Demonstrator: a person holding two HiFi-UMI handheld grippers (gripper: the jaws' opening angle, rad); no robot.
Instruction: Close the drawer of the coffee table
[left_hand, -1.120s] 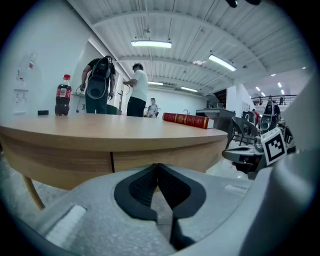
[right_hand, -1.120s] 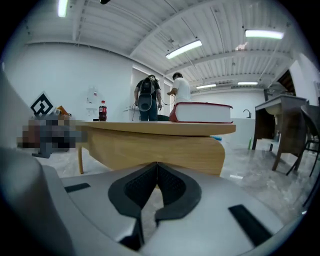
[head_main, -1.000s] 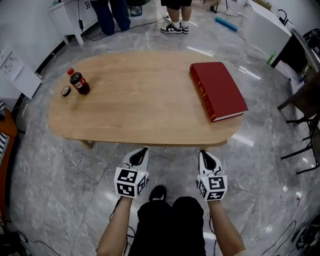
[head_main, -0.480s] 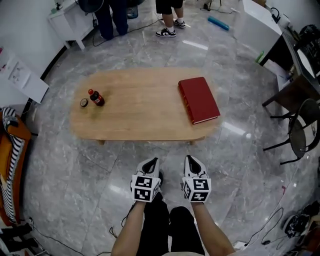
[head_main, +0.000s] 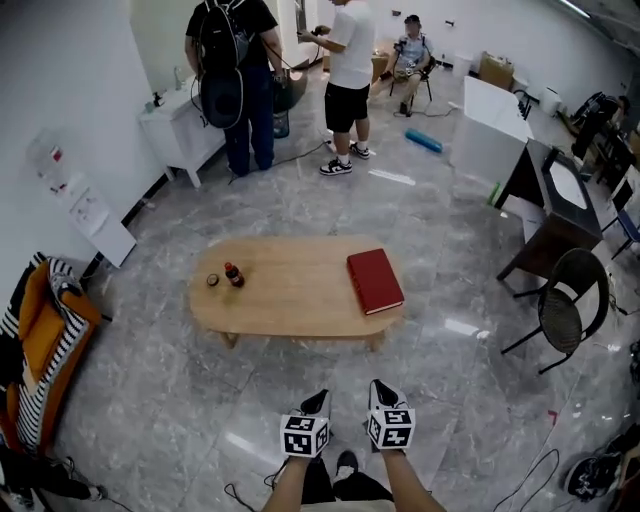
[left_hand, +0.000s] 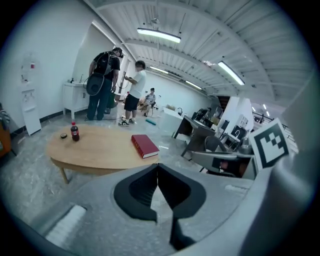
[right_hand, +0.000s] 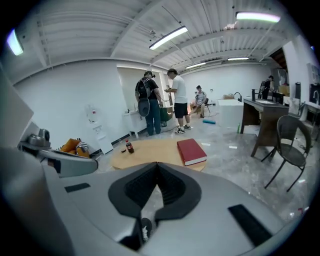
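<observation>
The oval wooden coffee table (head_main: 290, 300) stands well ahead of me on the marble floor; no drawer shows on it from here. On its top lie a red book (head_main: 375, 281) at the right, and a small cola bottle (head_main: 232, 274) with a loose cap (head_main: 212, 280) at the left. My left gripper (head_main: 318, 400) and right gripper (head_main: 378, 390) hang side by side near my legs, far short of the table. Both are shut with nothing in them. The left gripper view shows its jaws (left_hand: 158, 166) closed before the table (left_hand: 100, 147); the right gripper view shows the same (right_hand: 157, 165).
Two people (head_main: 240, 70) stand beyond the table by a white cabinet (head_main: 185, 125), and a third sits further back. A dark chair (head_main: 565, 310) and desk (head_main: 550, 200) are at the right. An orange striped cloth (head_main: 40, 340) lies at the left.
The table has shrunk steadily in the head view as I backed away and rose from it. Both grippers came along, drew closer together and stayed shut.
</observation>
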